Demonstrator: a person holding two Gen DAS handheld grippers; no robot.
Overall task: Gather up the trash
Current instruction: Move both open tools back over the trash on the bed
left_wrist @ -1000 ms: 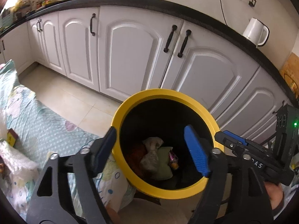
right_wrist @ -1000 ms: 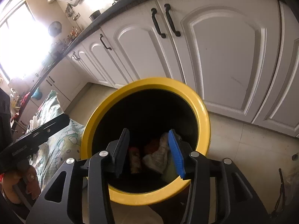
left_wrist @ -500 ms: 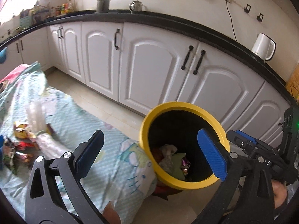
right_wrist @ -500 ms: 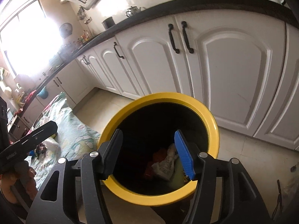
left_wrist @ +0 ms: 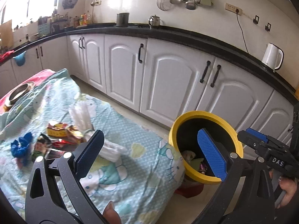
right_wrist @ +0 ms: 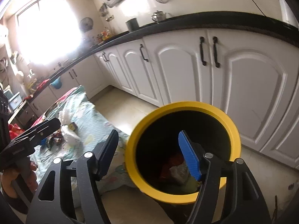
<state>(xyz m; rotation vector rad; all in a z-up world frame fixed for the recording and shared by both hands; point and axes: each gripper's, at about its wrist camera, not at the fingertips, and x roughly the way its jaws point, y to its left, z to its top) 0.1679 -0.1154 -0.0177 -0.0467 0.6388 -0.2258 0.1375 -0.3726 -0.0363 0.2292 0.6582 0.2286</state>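
Daylight floods in from the window [right_wrist: 46, 28] at upper left of the right wrist view, blown out to pure white and washing over the wall tiles [right_wrist: 134, 5] beside it. In the left wrist view the same window [left_wrist: 16, 1] glares at the top left corner. The white cabinet doors [left_wrist: 173, 78] are evenly lit. Inside the yellow-rimmed bin [right_wrist: 183, 136] it is deep shadow, and its rim is smeared by motion blur. Fisheye distortion bends the black worktop [left_wrist: 186, 35] into an arc; dark vignetting fills the corners.

Yellow-rimmed bin [left_wrist: 205, 145] upright, trash [left_wrist: 194, 160] inside.
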